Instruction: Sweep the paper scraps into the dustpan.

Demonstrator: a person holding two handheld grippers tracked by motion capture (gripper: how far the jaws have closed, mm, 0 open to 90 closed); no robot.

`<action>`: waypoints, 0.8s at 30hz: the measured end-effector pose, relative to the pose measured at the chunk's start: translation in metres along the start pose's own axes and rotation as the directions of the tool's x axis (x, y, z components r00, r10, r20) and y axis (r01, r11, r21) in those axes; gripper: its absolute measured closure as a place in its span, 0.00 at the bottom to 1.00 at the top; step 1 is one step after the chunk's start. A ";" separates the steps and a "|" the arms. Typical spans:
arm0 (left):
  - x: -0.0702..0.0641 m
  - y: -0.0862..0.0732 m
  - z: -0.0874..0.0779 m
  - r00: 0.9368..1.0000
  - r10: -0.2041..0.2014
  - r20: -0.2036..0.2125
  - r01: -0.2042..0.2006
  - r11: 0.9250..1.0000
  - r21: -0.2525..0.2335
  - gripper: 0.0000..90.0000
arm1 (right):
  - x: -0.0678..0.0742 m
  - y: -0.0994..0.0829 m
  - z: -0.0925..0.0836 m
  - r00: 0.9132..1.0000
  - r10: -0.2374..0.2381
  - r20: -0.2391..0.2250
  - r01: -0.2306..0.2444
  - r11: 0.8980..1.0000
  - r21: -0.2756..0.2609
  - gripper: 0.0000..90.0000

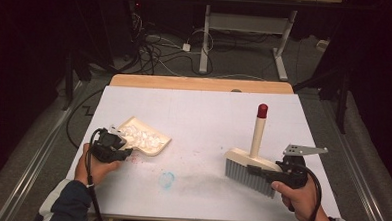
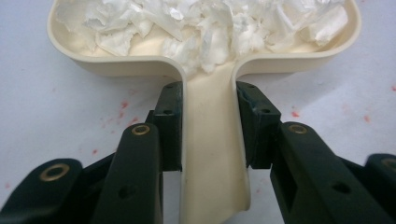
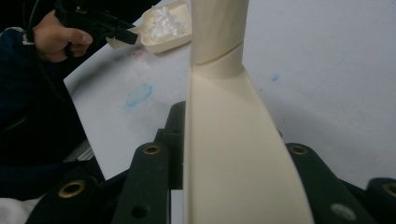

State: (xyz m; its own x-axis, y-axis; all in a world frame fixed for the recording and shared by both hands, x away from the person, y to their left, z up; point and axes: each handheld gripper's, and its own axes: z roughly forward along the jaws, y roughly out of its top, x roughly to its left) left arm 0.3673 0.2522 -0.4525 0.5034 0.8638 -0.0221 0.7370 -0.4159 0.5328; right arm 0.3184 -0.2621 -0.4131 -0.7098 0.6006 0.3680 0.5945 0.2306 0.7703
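A cream dustpan (image 1: 145, 138) lies on the left of the white table, filled with white shredded paper (image 2: 205, 23). My left gripper (image 1: 113, 149) is shut on the dustpan's handle (image 2: 212, 149), one black jaw on each side. On the right a cream hand brush (image 1: 249, 168) with grey bristles stands on the table, its red-tipped handle (image 1: 262, 111) pointing up. My right gripper (image 1: 264, 172) is shut on the brush head (image 3: 233, 154). The right gripper view also has the dustpan (image 3: 163, 23) and the other hand far off at the top left.
A blue ring mark (image 1: 167, 179) and faint red specks (image 2: 123, 105) stain the white table top (image 1: 199, 115). A grey smear runs between the mark and the brush. Beyond the table's far wooden edge are floor cables (image 1: 156, 48) and a desk frame (image 1: 247, 37).
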 end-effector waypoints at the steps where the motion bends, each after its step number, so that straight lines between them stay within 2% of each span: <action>1: 0.001 0.000 0.000 1.000 -0.008 -0.002 0.008 1.000 -0.004 0.71 | 0.001 0.000 0.000 1.000 0.011 -0.007 -0.011 1.000 0.007 0.75; 4: 0.004 0.000 0.000 1.000 -0.022 -0.016 0.022 1.000 -0.006 0.70 | -0.001 -0.001 0.003 1.000 0.024 -0.012 -0.024 0.999 0.027 0.75; 6: 0.005 -0.001 0.001 0.999 -0.035 -0.022 0.035 0.999 -0.012 0.70 | -0.003 -0.001 0.006 0.999 0.039 -0.004 -0.038 0.997 0.060 0.75; 8: 0.007 -0.001 0.001 0.998 -0.051 -0.033 0.050 0.999 -0.015 0.70 | -0.008 -0.002 0.012 0.999 0.033 0.001 -0.033 0.996 0.089 0.75; 12: 0.009 -0.002 0.001 0.995 -0.082 -0.062 0.081 0.996 -0.025 0.70 | -0.022 0.002 0.019 0.998 0.040 0.042 -0.045 0.992 0.116 0.75; 15: 0.008 -0.001 0.004 0.993 -0.101 -0.063 0.100 0.995 -0.031 0.70 | -0.035 0.010 0.022 0.998 0.013 0.063 -0.021 0.991 0.133 0.72; 17: 0.005 0.000 0.007 0.992 -0.106 -0.067 0.104 0.994 -0.025 0.70 | -0.043 0.016 0.026 0.999 0.006 0.052 -0.014 0.988 0.155 0.72; 19: 0.002 0.002 0.010 0.991 -0.115 -0.065 0.114 0.993 -0.029 0.70 | -0.049 0.021 0.032 0.998 -0.004 0.060 -0.007 0.984 0.180 0.71; 21: -0.002 0.003 0.011 0.989 -0.136 -0.058 0.133 0.990 -0.051 0.70 | -0.056 0.024 0.038 0.998 -0.001 0.071 -0.013 0.981 0.195 0.68; 23: -0.005 0.004 0.012 0.986 -0.161 -0.043 0.158 0.985 -0.074 0.70 | -0.062 0.028 0.039 0.998 0.027 0.060 -0.038 0.983 0.181 0.67; 24: -0.006 0.004 0.013 0.985 -0.170 -0.036 0.166 0.983 -0.082 0.70 | -0.064 0.030 0.039 0.998 0.023 0.062 -0.034 0.983 0.180 0.67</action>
State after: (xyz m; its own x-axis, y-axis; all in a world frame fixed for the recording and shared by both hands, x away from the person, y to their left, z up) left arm 0.3729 0.2414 -0.4614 0.3546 0.9314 -0.0820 0.7709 -0.2416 0.5893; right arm 0.3963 -0.2639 -0.4335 -0.6712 0.6519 0.3527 0.6763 0.3439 0.6514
